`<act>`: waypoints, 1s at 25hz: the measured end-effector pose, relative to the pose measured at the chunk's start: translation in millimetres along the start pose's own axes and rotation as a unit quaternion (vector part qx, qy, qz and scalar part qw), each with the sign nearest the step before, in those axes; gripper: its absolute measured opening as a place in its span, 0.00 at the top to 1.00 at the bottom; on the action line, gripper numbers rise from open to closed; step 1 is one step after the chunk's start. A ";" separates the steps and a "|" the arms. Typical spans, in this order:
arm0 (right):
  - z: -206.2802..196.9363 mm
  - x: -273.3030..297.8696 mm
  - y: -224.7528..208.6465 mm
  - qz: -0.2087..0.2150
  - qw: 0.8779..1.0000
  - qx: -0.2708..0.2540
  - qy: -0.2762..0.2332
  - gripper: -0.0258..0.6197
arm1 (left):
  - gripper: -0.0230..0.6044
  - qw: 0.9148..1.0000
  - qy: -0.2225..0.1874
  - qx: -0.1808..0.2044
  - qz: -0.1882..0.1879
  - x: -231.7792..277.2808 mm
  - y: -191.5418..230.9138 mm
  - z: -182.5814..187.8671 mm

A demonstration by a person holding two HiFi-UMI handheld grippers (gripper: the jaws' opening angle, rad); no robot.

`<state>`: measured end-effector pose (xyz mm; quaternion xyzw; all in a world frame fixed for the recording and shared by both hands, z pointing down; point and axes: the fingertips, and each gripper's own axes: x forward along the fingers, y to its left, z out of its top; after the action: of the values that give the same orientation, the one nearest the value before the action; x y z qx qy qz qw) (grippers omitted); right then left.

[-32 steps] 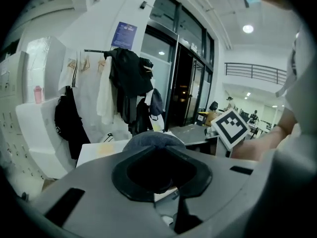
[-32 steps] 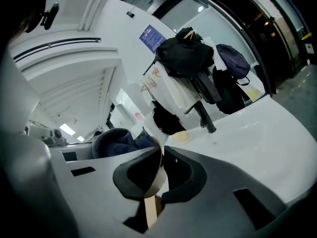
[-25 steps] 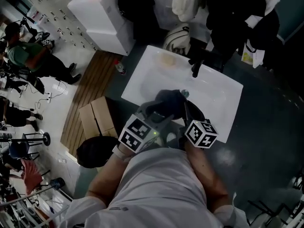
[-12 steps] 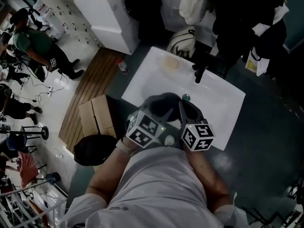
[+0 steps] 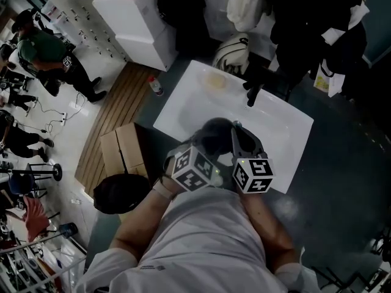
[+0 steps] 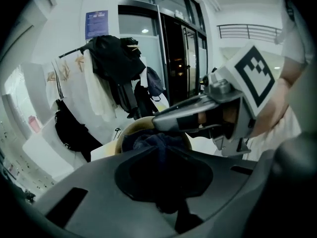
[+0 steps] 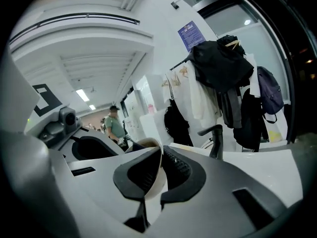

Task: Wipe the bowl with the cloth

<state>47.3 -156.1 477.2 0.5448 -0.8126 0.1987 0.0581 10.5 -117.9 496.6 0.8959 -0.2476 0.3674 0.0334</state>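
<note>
The left gripper (image 6: 166, 157) is now pinching narrow on the dark blue cloth (image 6: 157, 145); its jaws have just been closing from wide, with the cloth between them. Wiping is therefore judged to be starting. The right gripper (image 7: 159, 155) is clamping the rim of the bowl (image 7: 148, 145), wall between its pads, and holding it over the white sink (image 5: 183, 105). The cloth is bunching at the bowl's mouth, and nothing else is showing inside. A yellowish item (image 5: 215, 80) is lying near the sink's far corner.

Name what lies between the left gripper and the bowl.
The dark cloth, before the bowl in the left gripper view; the left gripper has just been closing its jaws on it.
</note>
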 end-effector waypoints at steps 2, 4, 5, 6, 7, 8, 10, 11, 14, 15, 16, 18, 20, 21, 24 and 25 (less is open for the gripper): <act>1.0 -2.0 -6.5 -0.010 1.000 0.001 -0.001 0.91 | 0.88 1.000 0.012 0.006 0.016 -2.2 5.5 -4.6; 1.7 -3.5 -6.5 -0.012 1.000 0.003 0.000 0.91 | 0.88 0.999 0.018 0.005 0.044 -6.4 18.0 -7.8; 1.9 -3.9 -4.4 -0.010 1.000 0.004 0.000 0.91 | 0.88 0.998 0.017 0.002 0.055 -8.7 24.0 -7.9; 2.0 -4.2 -1.8 -0.007 1.000 0.006 0.001 0.91 | 0.88 0.998 0.015 0.000 0.065 -10.9 29.1 -6.7; 2.3 -4.4 0.9 -0.004 1.000 0.007 0.002 0.91 | 0.88 0.997 0.011 0.000 0.073 -12.8 33.3 -4.1; 2.6 -4.4 3.4 -0.001 1.000 0.007 0.003 0.91 | 0.88 0.997 0.006 0.001 0.081 -13.9 36.4 -0.7; 2.7 -4.0 8.1 0.005 1.000 0.004 0.004 0.91 | 0.88 0.996 -0.002 0.006 0.090 -13.5 38.9 6.2; 2.5 -3.6 10.8 0.009 1.000 0.003 0.004 0.91 | 0.88 0.996 -0.005 0.010 0.092 -12.3 38.6 9.0; 3.2 -3.7 17.1 0.017 1.000 0.001 0.003 0.91 | 0.88 0.996 -0.013 0.022 0.085 -7.6 32.0 15.6; 4.2 -4.2 17.1 0.017 1.000 0.000 0.002 0.91 | 0.88 0.996 -0.015 0.027 0.078 -6.0 28.2 17.1; 5.1 -4.5 15.9 0.014 1.000 0.000 0.000 0.91 | 0.88 0.997 -0.015 0.032 0.068 -4.2 23.9 17.5; 5.4 -4.7 10.8 0.006 1.000 0.003 -0.001 0.91 | 0.88 0.999 -0.011 0.032 0.034 -0.3 13.6 14.3; 4.4 -4.6 3.6 -0.004 1.000 0.008 0.000 0.91 | 0.88 1.000 -0.005 0.026 -0.001 2.4 3.4 8.9; 4.1 -4.8 -0.5 -0.009 1.000 0.009 -0.001 0.91 | 0.88 1.000 -0.002 0.024 -0.011 2.8 -0.2 6.2; 4.2 -5.8 -9.8 -0.022 1.000 0.014 -0.003 0.91 | 0.88 1.000 0.005 0.018 -0.015 1.2 -1.6 -1.4; 3.9 -5.5 -11.0 -0.025 1.000 0.014 -0.003 0.91 | 0.89 1.000 0.005 0.014 -0.011 0.0 0.5 -3.6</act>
<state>60.0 -156.4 474.8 0.5664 -0.7958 0.2076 0.0531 8.0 -117.5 499.3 0.8971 -0.2320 0.3751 0.0264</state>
